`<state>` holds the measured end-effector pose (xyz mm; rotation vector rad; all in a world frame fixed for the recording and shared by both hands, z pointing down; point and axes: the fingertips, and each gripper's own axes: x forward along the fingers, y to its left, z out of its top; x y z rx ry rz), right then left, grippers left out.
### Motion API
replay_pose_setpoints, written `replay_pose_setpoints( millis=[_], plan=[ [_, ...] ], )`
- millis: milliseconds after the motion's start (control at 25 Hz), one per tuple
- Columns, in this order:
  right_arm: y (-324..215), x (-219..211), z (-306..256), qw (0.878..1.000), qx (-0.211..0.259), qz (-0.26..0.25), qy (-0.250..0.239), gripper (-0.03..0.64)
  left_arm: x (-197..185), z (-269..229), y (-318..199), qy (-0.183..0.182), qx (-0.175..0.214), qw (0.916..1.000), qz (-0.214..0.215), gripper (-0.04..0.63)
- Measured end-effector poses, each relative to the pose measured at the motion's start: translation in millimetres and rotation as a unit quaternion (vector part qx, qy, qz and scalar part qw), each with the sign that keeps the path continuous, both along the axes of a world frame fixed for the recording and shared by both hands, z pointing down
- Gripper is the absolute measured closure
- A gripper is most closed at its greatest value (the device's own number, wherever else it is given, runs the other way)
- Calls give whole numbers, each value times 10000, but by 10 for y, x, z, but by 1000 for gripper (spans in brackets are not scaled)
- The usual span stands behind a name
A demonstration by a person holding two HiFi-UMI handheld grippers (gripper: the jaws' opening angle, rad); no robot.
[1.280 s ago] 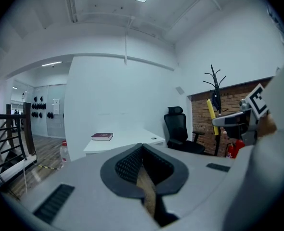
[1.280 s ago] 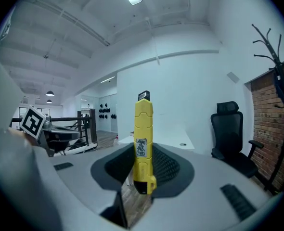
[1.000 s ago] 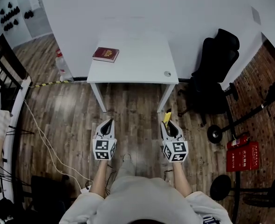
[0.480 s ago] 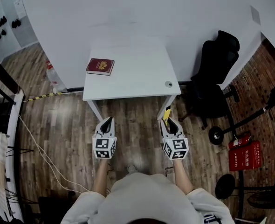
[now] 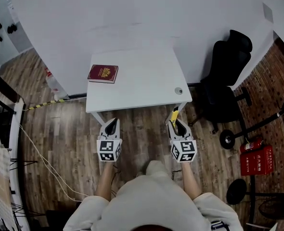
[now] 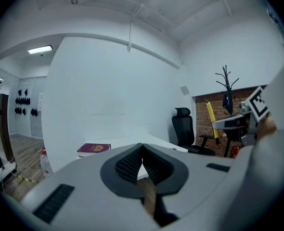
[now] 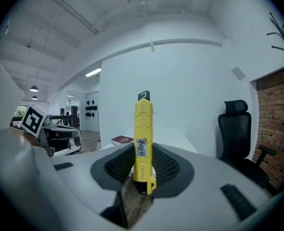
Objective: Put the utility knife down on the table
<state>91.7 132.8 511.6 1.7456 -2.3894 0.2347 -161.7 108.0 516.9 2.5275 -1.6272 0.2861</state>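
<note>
A yellow utility knife (image 7: pixel 143 143) stands upright between the jaws of my right gripper (image 7: pixel 143 165), which is shut on it. In the head view the knife (image 5: pixel 174 116) pokes out ahead of the right gripper (image 5: pixel 177 125), just short of the white table's front right corner (image 5: pixel 183 100). My left gripper (image 5: pixel 111 125) hovers over the floor before the table's front edge, its jaws shut together on nothing (image 6: pixel 142 163). From the left gripper view the knife (image 6: pixel 211 120) shows at the right.
A dark red book (image 5: pixel 103 73) lies on the table's left part, and a small round fitting (image 5: pixel 178 90) sits near the front right corner. A black office chair (image 5: pixel 226 83) stands right of the table. A red fire extinguisher box (image 5: pixel 256 160) and cables (image 5: pixel 41 150) lie on the floor.
The table has come closer in the head view as the person walked toward it. Both grippers now reach almost to its front edge. The knife stays gripped.
</note>
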Motion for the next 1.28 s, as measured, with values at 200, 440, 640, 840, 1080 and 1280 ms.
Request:
replay_pose_setpoints(
  millis=[200, 440, 640, 840, 1080, 1280],
  plan=[
    [-301, -34, 85, 10000, -44, -66, -1, 508, -55, 108, -238, -43, -88, 9999, -65, 588],
    [-788, -35, 212, 9999, -84, -132, -39, 508, -83, 184, -696, -107, -117, 9998, -136, 589],
    [-1380, 20, 285, 9997, -123, -186, -87, 508, -21, 207, -1286, -167, -154, 9996, -178, 589],
    [-2066, 91, 289, 9993, -193, -305, -117, 508, 86, 167, -1921, -244, -218, 9992, -219, 588],
    [-2957, 90, 249, 9983, -218, -523, -118, 508, 88, 119, -2717, -277, -244, 9985, -408, 589],
    [-3617, 87, 233, 9975, -268, -652, -96, 508, 91, 127, -3304, -285, -325, 9976, -541, 589]
  ],
)
